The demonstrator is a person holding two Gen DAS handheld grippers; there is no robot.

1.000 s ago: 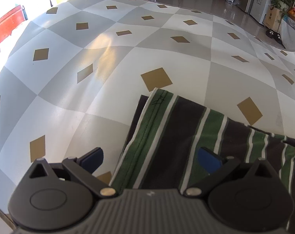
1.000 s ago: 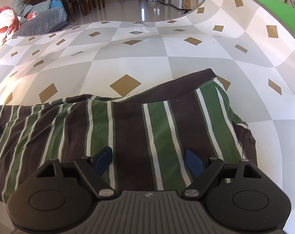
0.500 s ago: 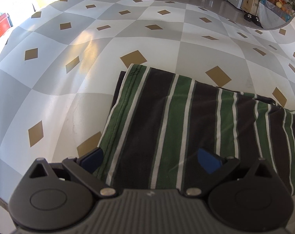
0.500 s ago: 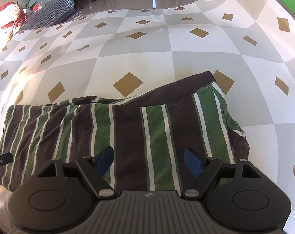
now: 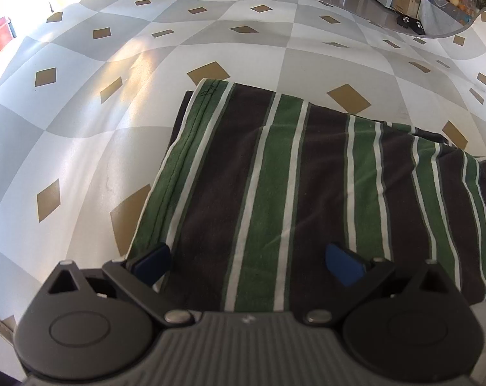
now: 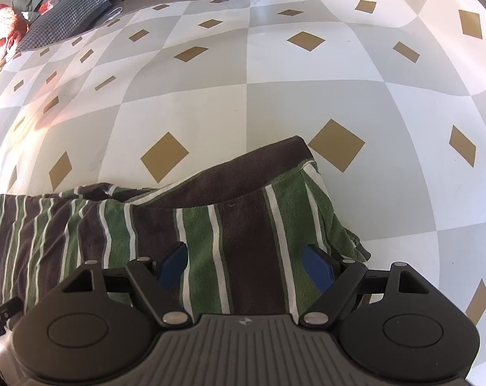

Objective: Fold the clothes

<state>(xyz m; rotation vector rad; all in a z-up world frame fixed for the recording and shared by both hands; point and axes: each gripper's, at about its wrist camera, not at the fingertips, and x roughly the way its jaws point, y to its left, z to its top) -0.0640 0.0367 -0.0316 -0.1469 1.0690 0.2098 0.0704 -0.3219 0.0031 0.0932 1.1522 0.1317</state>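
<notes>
Here both tools (image 5: pixel 247 262) (image 6: pixel 246 268) gape wide (empty) over the striped garment's (image 5: pixel 291 193) edges.

- The tablecloth (image 5: pixel 82 148) with squares and gold diamonds lies flat and bare past the striped shirt (image 5: pixel 291 193) and to its left. A gripper can pass there.
- In the right view, the cloth beyond the shirt's brown edge and to the right of it is bare too.
- The folded shirt lies low and flat. It is the only thing in the way on the table.
- A tip of something dark (image 6: pixel 2 308) pokes in just beside the shirt's left end.
- Chairs, boxes and plants stand far off on the floor.
</notes>
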